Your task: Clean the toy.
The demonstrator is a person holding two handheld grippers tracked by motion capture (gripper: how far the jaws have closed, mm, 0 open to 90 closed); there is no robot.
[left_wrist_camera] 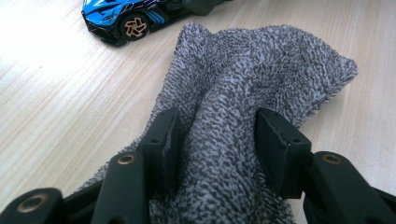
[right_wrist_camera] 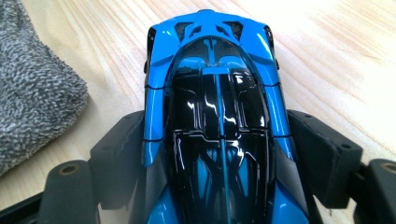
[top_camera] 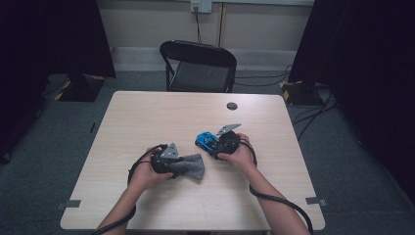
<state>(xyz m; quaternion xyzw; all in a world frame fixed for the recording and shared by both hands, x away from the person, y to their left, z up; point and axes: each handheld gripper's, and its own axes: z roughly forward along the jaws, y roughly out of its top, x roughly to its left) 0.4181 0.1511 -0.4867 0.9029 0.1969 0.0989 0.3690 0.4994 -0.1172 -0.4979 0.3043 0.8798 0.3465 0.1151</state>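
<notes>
Table (top_camera: pixel 147 112): light wood top, seen from above, with both forearms entering from the near edge.

Chair (top_camera: pixel 198 66): black, folding, just beyond the far edge of the table.

Cloth (top_camera: pixel 190 166): grey, looped weave, bunched and lying on the table near the middle, slightly left; far end spread flat toward the toy car (top_camera: pixel 206 140).

Left gripper (top_camera: pixel 172 164): held in the left hand, low over the table. Jaws part-way apart with a raised fold of the cloth (left_wrist_camera: pixel 243 93) between them, both pads pressing on the fabric.

Right gripper (top_camera: pixel 218 145): held in the right hand, right of the cloth. Jaws clamped on the two flanks of the toy car (right_wrist_camera: pixel 219 93), one pad on each side.

Toy car: blue body with black roof and a blue stripe, orange wheel hubs, resting on the table just beside the far corner of the cloth (right_wrist_camera: pixel 32 93), not touching it.

Small dark disc (top_camera: pixel 232 105): on the far part of the table, well apart from the rest.
</notes>
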